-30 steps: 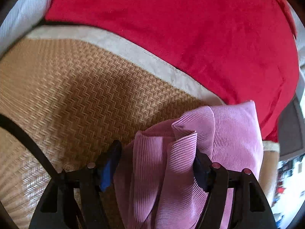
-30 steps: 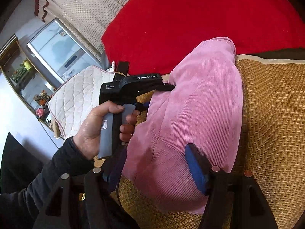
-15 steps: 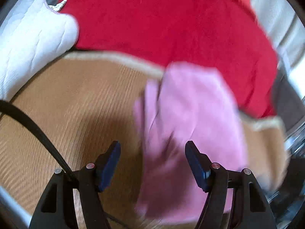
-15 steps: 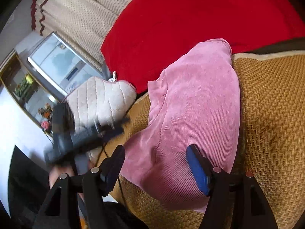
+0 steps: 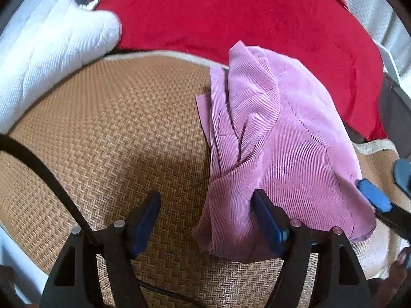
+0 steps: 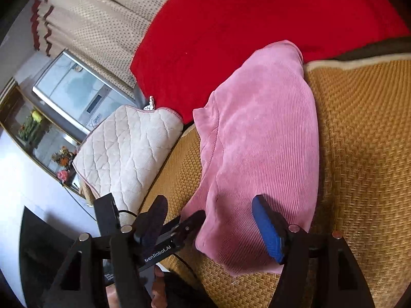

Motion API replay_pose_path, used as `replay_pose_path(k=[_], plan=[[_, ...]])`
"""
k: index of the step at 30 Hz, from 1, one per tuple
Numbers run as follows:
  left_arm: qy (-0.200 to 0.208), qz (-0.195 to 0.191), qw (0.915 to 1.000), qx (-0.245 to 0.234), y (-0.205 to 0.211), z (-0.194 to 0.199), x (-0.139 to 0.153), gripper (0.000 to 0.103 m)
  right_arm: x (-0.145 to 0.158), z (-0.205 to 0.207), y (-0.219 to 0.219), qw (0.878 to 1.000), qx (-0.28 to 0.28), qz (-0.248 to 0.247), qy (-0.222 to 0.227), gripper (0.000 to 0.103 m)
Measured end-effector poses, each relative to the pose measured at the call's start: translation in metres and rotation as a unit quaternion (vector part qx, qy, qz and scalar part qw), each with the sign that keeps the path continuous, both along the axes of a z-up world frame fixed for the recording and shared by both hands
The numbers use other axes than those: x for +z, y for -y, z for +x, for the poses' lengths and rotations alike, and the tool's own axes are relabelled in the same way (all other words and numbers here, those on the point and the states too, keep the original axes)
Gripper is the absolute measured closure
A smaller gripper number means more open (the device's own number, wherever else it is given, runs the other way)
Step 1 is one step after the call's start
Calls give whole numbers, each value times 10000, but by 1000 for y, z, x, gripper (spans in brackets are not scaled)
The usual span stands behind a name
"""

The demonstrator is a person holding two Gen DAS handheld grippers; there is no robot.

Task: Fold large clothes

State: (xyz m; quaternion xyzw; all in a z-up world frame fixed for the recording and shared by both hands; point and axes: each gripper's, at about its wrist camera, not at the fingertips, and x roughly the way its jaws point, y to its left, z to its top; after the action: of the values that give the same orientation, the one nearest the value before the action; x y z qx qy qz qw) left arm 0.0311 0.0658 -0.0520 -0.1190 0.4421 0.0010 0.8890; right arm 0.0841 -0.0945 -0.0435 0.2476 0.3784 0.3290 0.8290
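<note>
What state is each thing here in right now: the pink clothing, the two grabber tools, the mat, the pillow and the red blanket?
Pink garment: folded into a narrow bundle, lying on the mat, gripped by neither tool.
Left gripper: jaws opening, no pad pressing the cloth.
Right gripper: jaws opening, garment's near end lying between them, not pinched.
Woven mat: spread flat.
Quilted white pillow: resting at the mat's edge.
Red blanket: spread out behind the mat.
</note>
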Motion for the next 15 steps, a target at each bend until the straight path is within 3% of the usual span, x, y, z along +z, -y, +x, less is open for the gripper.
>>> replay_pose_path(k=[15], plan=[[131,-135,9998,20,-5,-22,-2,20,7,-21,19,9996,-237,-99,93,20]])
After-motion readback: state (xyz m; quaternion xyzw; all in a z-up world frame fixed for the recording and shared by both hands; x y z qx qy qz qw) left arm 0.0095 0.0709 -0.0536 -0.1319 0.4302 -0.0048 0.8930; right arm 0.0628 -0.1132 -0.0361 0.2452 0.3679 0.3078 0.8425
